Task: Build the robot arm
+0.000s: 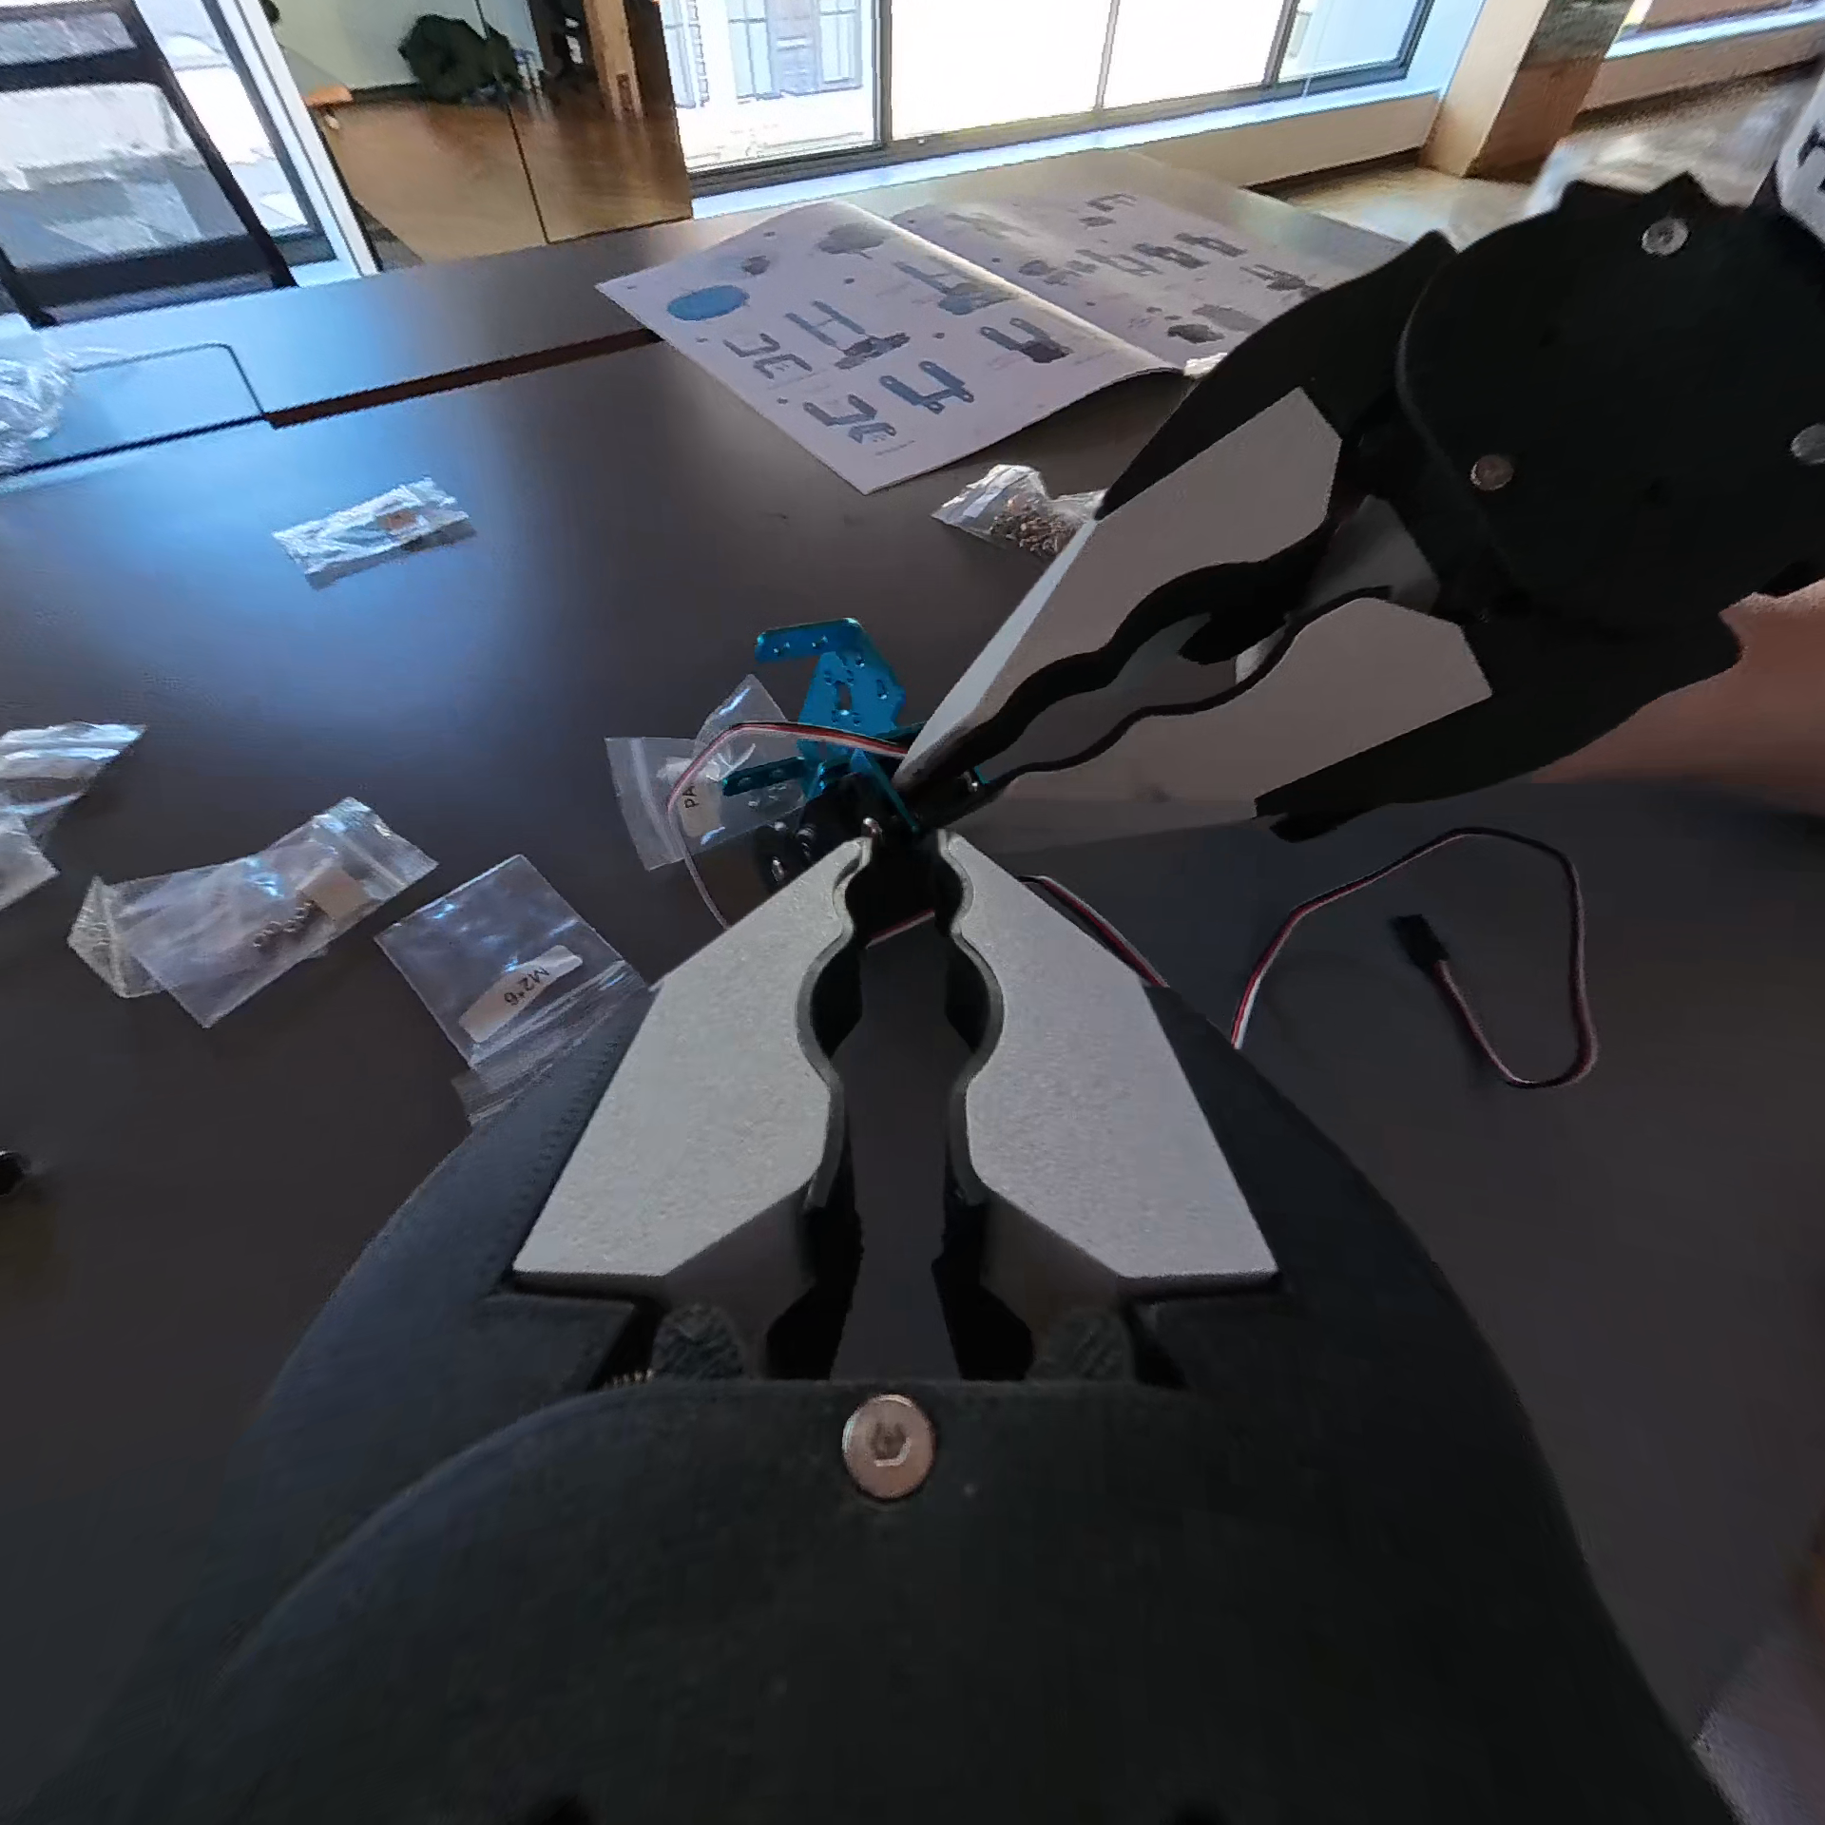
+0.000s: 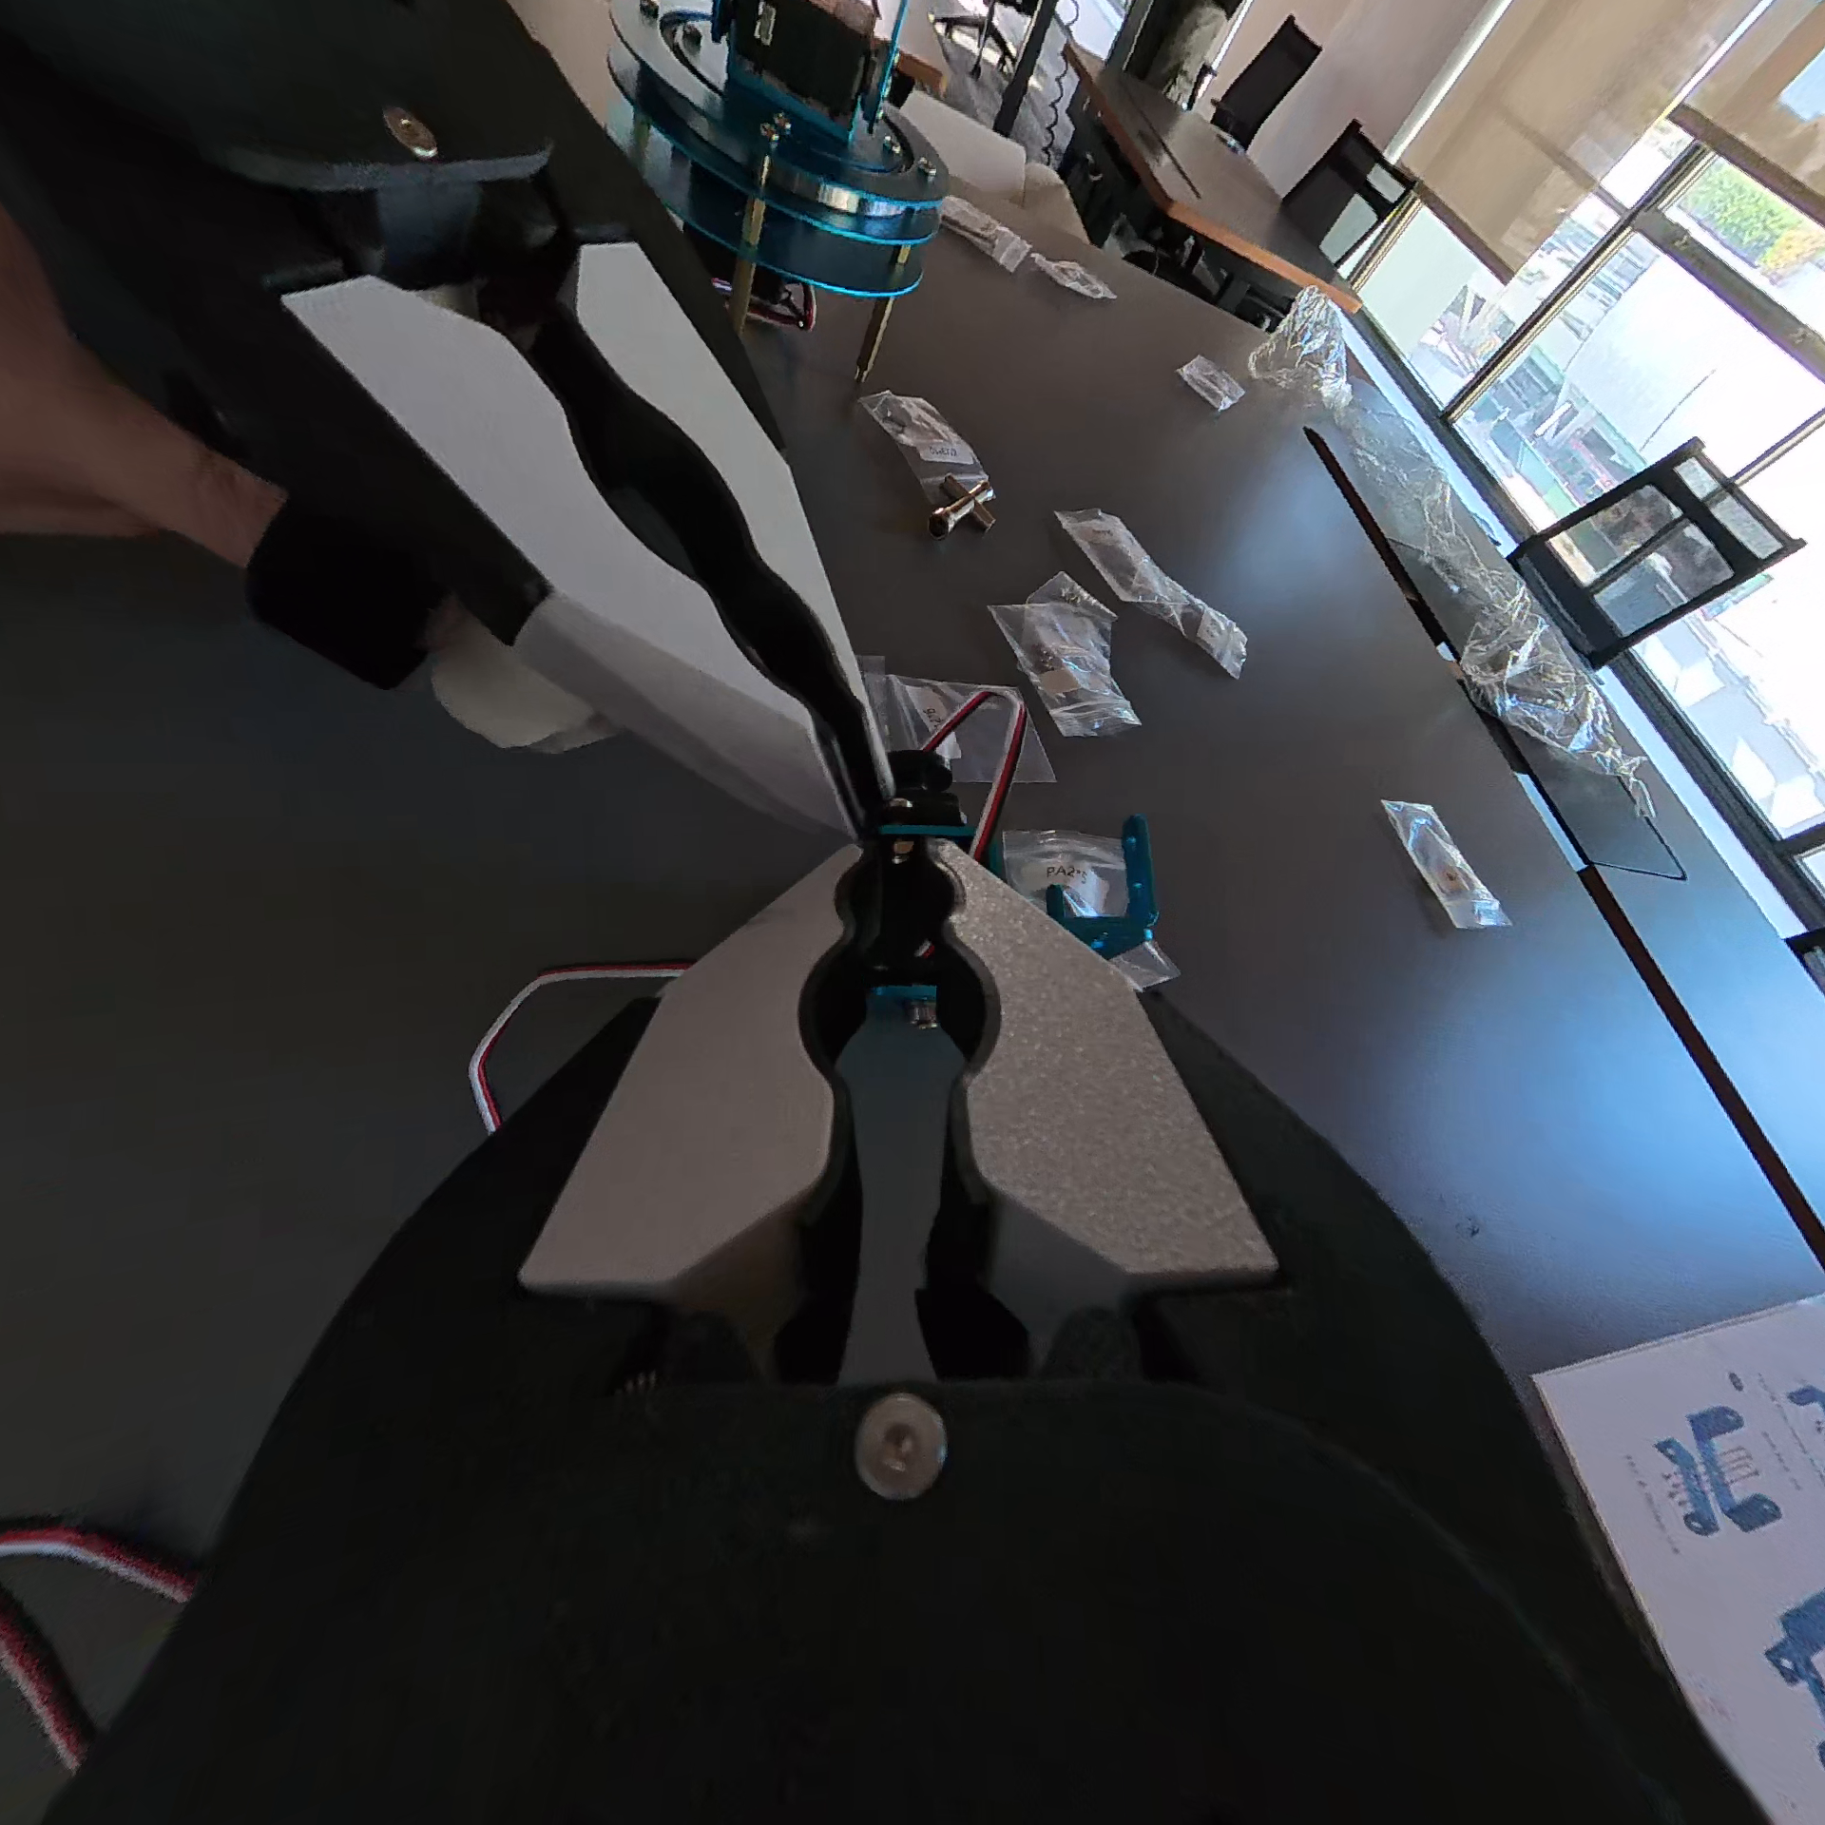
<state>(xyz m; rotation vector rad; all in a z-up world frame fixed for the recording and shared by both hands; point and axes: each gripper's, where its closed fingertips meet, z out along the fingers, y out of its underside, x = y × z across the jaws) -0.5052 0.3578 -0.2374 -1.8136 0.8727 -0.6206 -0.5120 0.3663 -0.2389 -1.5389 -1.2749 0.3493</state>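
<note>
Far left of the servo assembly (image 1: 839,830), small clear parts bags (image 1: 252,913) lie scattered on the dark surface (image 1: 494,642), one of them (image 1: 514,963) bearing a white label. Just behind the assembly, a loose blue bracket (image 1: 834,691) rests on another bag.

The left tongs (image 1: 904,849) are pinched almost together, and their tips grip the assembly's black body. In the right wrist view these tongs (image 2: 859,800) come in from the upper left and meet the same small part (image 2: 913,810).

The right tongs (image 2: 904,849) are also nearly closed. A blue plate (image 2: 894,997) of the assembly, with a screw head, sits between their fingers. Seen from the left, they (image 1: 913,780) reach in from the upper right, with a hand (image 1: 1768,691) behind them. So both tongs hold the assembly, tip to tip, just above the surface.

Right of the assembly, its red, white and black lead (image 1: 1481,948) loops across the surface. Behind and to the right lie a bag of screws (image 1: 1017,514) and an open instruction booklet (image 1: 889,336).
</note>
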